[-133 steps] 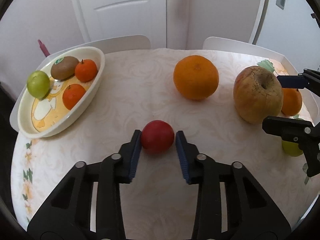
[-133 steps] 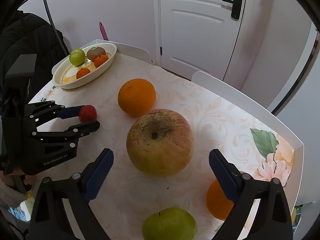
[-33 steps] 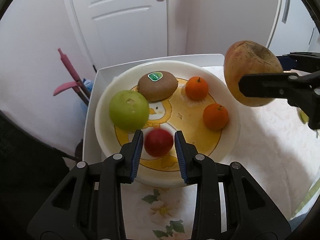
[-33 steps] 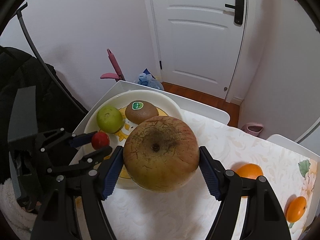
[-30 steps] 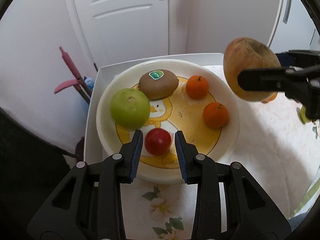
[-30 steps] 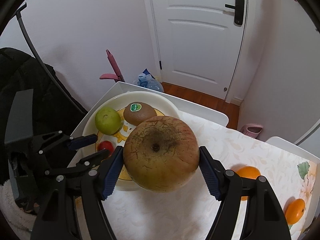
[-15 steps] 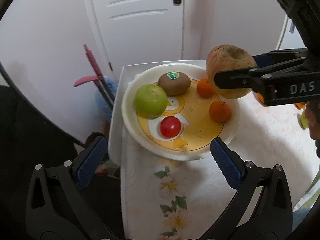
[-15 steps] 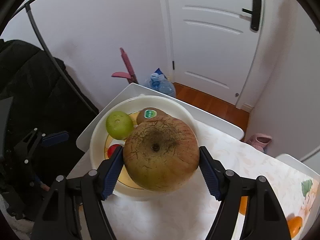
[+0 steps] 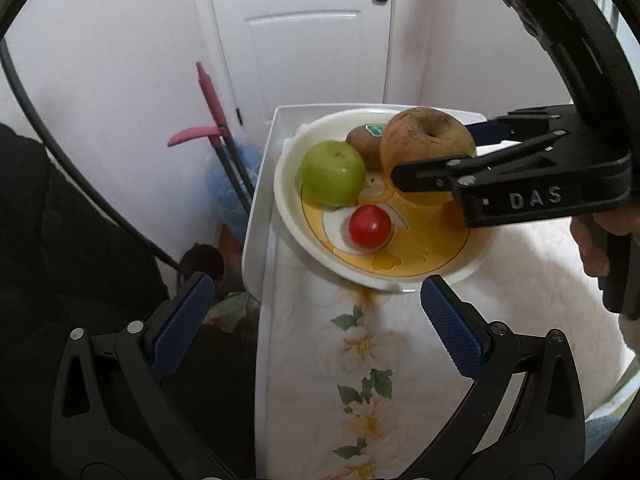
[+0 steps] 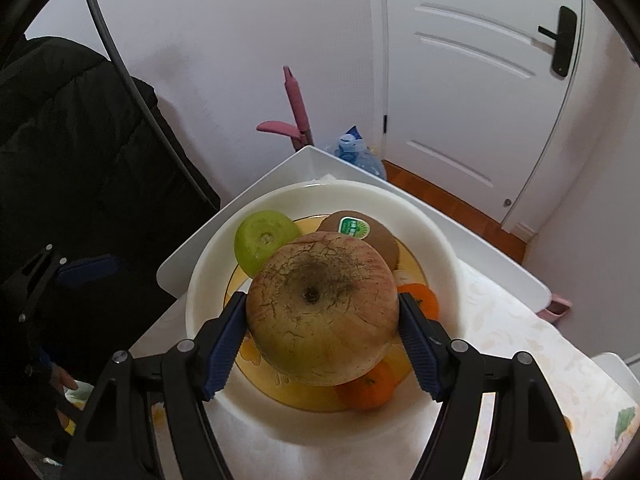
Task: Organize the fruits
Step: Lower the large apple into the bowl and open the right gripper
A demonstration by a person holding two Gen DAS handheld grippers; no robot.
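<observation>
A white bowl [image 9: 288, 208] with a yellow duck picture holds a green apple [image 9: 333, 173], a kiwi with a sticker [image 9: 362, 141] and a small red fruit [image 9: 369, 226]. My right gripper [image 10: 322, 320] is shut on a large russet apple [image 10: 322, 312] and holds it over the bowl [image 10: 420, 216], above two small oranges [image 10: 370, 392]. In the left wrist view the big apple [image 9: 426, 146] hangs over the bowl's right half. My left gripper [image 9: 316, 316] is open and empty, back from the bowl's near rim.
The bowl sits at the corner of a white table [image 9: 264, 184] with a floral cloth [image 9: 360, 360]. A pink-handled tool [image 9: 212, 104] and a water bottle [image 10: 356, 152] stand on the floor beyond the table. A black coat [image 10: 72, 152] hangs at left.
My left gripper let go of the red fruit in the bowl, opened wide and pulled back. My right gripper carried the big apple over the bowl and lower.
</observation>
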